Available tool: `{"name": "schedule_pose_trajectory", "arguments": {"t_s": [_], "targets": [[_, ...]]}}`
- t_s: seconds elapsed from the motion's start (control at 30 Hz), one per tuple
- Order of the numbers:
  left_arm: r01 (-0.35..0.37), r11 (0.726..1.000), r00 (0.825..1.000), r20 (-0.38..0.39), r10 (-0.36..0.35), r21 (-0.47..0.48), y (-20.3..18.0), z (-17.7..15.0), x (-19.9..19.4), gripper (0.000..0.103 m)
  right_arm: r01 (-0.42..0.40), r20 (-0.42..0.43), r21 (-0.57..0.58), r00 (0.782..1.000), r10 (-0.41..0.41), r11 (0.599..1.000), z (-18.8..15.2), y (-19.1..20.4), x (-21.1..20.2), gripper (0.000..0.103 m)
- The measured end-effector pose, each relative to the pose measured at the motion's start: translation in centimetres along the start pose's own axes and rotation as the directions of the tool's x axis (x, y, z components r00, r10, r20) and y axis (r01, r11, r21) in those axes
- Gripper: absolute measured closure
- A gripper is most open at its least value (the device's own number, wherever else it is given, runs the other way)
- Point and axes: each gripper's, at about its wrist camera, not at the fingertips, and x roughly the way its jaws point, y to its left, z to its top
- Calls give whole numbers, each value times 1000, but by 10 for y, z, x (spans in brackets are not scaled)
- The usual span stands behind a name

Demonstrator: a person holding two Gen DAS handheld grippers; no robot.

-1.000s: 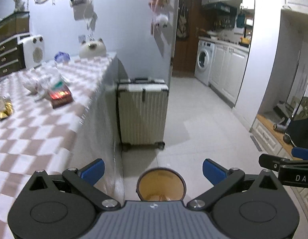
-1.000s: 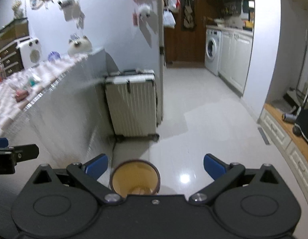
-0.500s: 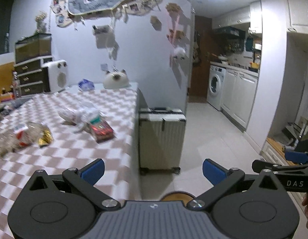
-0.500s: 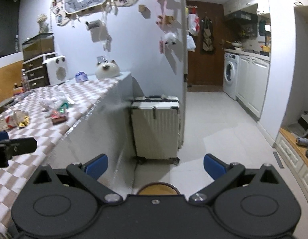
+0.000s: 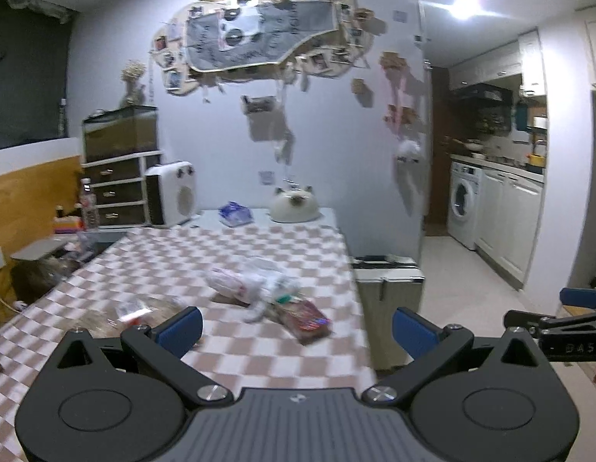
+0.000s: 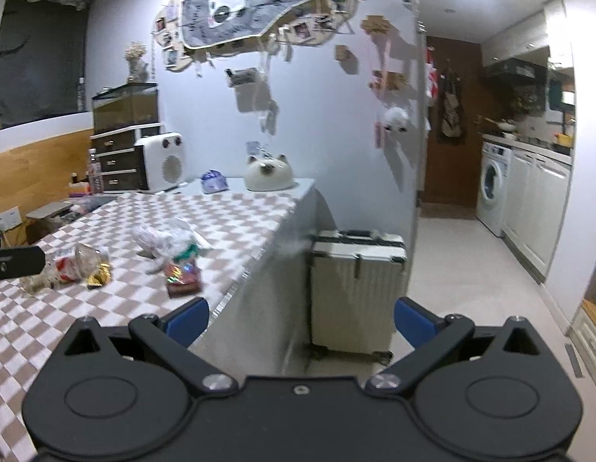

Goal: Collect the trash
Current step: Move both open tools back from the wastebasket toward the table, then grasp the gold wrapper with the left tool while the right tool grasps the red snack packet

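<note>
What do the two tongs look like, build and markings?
The left tongs and right tongs match: black linkage arms with silver pivot bolts, round black discs either side, ribbed grey centre plate, blue pads on the fingertips. Seen side-on, the right one carries white lettering, roughly "DAS".

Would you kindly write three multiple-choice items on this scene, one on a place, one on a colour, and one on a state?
1. Where does the suitcase stand?
A. on the table
B. on the floor beside the table's end
C. against the washing machine

2. What colour are the pads on the gripper fingers?
A. blue
B. red
C. yellow

3. How are the left gripper and right gripper set?
A. both open, holding nothing
B. both shut on wrappers
C. left shut, right open

Answers: 1 B, it sits on the tiles by the checked table. 2 A, all pads show blue. 3 A, wide gaps, nothing between the fingers.
</note>
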Motion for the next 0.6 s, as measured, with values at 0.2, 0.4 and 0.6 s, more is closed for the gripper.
{"name": "schedule_pose_trajectory", "arguments": {"t_s": [0.2,0.4,0.6], "targets": [[-77,997,997,0,77,-26,54,15,28,0,-53,16,-39,998,54,998,20,35,31,0],[-123,991,992,-18,122,-56,100,18,73,0,-89,33,-31,995,90,996,34,62,75,0],[-130,983,989,-82,120,-127,131,3,133,0,-113,31,-2,993,113,994,38,80,115,0]]}}
